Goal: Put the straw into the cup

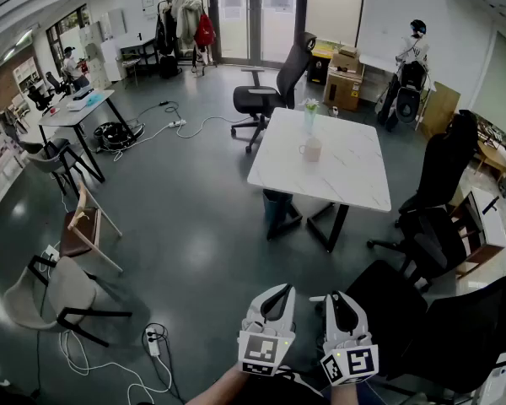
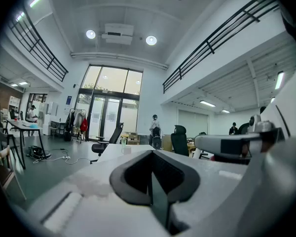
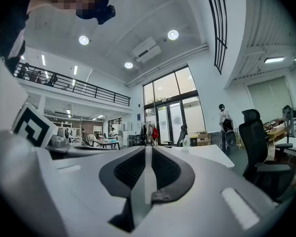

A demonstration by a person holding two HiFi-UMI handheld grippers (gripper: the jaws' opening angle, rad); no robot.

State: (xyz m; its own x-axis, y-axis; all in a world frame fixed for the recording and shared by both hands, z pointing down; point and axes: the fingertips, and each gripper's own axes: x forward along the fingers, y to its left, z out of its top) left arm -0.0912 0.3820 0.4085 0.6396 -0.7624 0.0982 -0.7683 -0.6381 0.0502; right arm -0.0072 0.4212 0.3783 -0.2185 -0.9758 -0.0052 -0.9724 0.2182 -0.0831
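**Both tools shut, mug far across the floor**

Counting from the head view, I see two grippers, one white table (image 1: 346,184), one mug (image 1: 310,149) and one tall glass (image 1: 309,118). There are at least four black office chairs (image 1: 270,95), one wooden chair (image 1: 86,230) and two people at the far wall.

The left gripper (image 1: 278,296) and right gripper (image 1: 337,298) sit side by side at 6 o'clock. Each has its jaws brought together on nothing, and only a thin slit shows between the pads in its own view.

The mug stands near the middle of the tabletop, up at 12 o'clock and well apart from both tools. The glass is just beyond it, with something pale sticking out of its top, too small to name.

Only the head view shows the floor, with its cables (image 1: 93,365) at 7 o'clock and the grey chair (image 1: 51,298) at 8 o'clock. Only the gripper views show the ceiling lights (image 2: 151,40) and balcony railings (image 2: 39,41). Each gripper view also catches the other tool at its edge.

Grey floor lies between tools and table. A black chair crowds the right gripper at 4 o'clock, and more line the table's 3 o'clock side.
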